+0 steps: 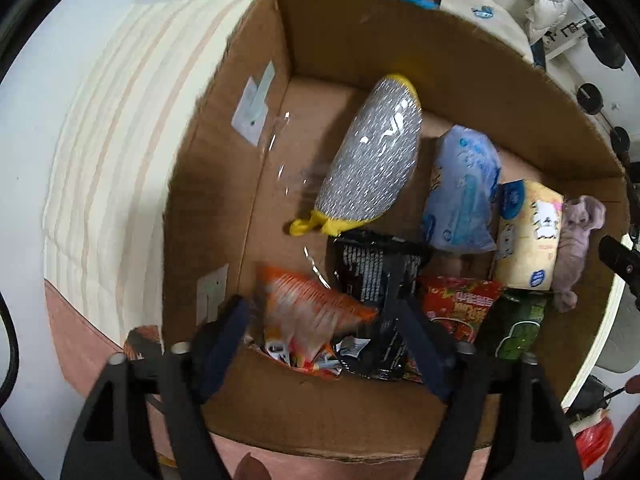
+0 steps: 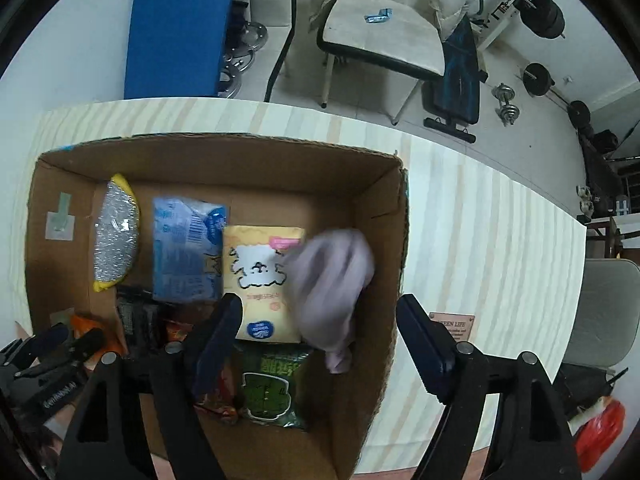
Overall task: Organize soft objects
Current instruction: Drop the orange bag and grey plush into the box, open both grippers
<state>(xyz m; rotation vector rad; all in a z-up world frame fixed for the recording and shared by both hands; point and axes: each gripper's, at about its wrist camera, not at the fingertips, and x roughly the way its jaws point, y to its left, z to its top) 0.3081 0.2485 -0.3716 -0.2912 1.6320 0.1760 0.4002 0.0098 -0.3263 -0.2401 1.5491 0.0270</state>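
Left gripper [image 1: 322,316]: both fingers spread wide over the near left corner of the box, nothing pinched between the pads; a blurred orange snack bag [image 1: 308,312] sits loose in the gap.
Right gripper [image 2: 318,320]: fingers likewise parted, pads pressing on nothing; a blurred lilac cloth [image 2: 332,280] lies between them, free of both pads.
Left gripper seen from the right: its dark tips poke in at the lower left edge [image 2: 60,344], near the orange bag.
Orange snack bag: in the near left corner, its top edge against the black packet [image 1: 372,272].
Black packet: just behind the orange bag, beside a red packet [image 1: 460,300].
Lilac cloth: draped over the right side of the box, overlapping the edge of the yellow tissue pack [image 2: 262,280], its tail hanging towards the green packet [image 2: 272,388].
Yellow tissue pack: flat near the middle, a white cartoon animal on its face, touching the blue tissue pack [image 2: 188,248] on its left.
Blue tissue pack: between the yellow pack and the silver scrubber [image 2: 116,232].
Silver scrubber: sparkly grey with yellow trim, nearest the left wall.
Green packet: closest to the near wall, just below the yellow pack.
Cardboard box [image 2: 216,156]: open-topped, resting on a cream striped tablecloth [image 2: 480,220].
Beyond the table: a pale chair [image 2: 384,36] with a puffy jacket, a blue board [image 2: 180,28], dumbbells on the floor.
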